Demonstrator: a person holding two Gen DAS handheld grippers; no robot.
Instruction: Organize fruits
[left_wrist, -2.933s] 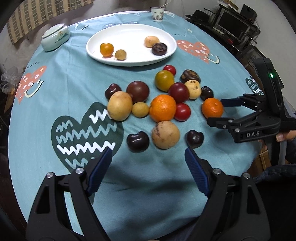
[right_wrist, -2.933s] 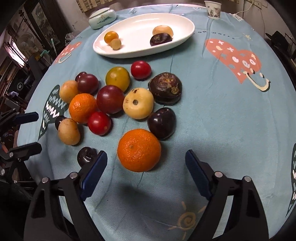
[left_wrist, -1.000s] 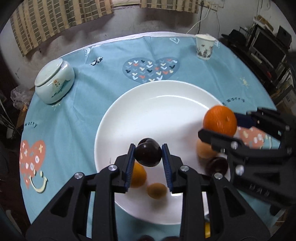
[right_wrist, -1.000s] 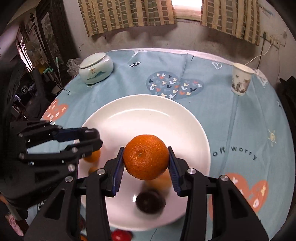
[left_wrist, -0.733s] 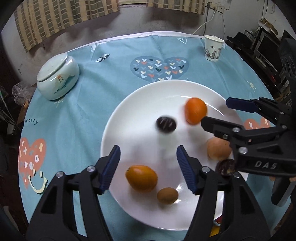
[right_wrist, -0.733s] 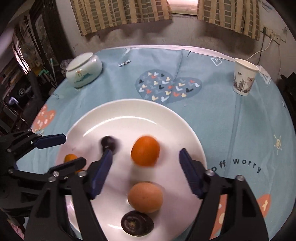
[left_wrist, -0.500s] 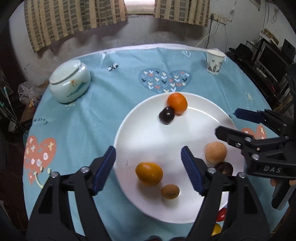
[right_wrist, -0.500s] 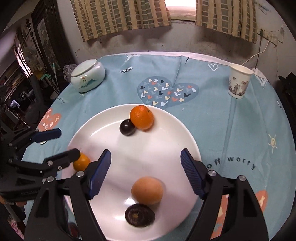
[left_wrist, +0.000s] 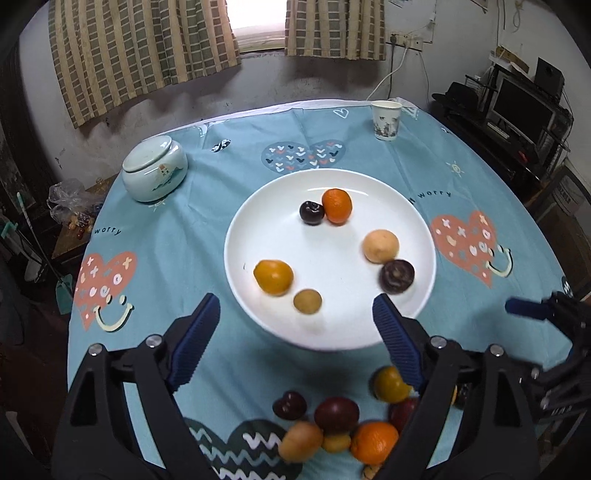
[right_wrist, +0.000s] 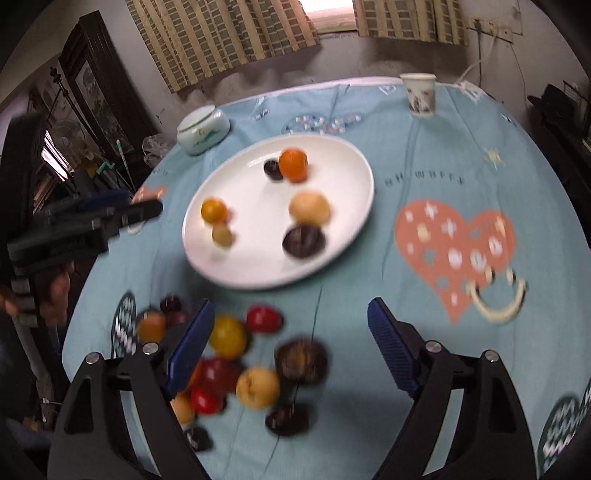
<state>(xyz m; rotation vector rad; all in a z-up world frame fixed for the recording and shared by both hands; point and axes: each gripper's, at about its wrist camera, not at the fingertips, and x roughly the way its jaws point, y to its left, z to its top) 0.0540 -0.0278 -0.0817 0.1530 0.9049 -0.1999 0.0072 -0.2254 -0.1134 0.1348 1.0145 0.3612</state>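
A white plate (left_wrist: 236, 229) holds several fruits. An orange (left_wrist: 336, 206) and a dark plum (left_wrist: 311, 213) touch each other at its far side. My left gripper (left_wrist: 295, 306) hangs above the plate's near rim, its jaws opening with nothing between them. In the right wrist view the orange (right_wrist: 293, 164) and plum (right_wrist: 273, 170) lie on the plate (right_wrist: 199, 258). My right gripper (right_wrist: 290, 314) is over the cloth just before the plate, jaws opening and empty. A pile of loose fruits (right_wrist: 236, 354) lies below it. Each gripper shows in the other's view, the right gripper (left_wrist: 535, 332) and the left gripper (right_wrist: 140, 203).
A lidded ceramic jar (left_wrist: 154, 168) stands at the back left and a paper cup (left_wrist: 386, 120) at the back right of the round table with its blue cloth (left_wrist: 166, 258). Loose fruits (left_wrist: 343, 424) lie near the front. A hand (right_wrist: 55, 291) holds the left gripper.
Both grippers let go: the plum and the orange dropped onto the plate and rolled to its far side. Both jaws opened wide and drew back toward the near side.
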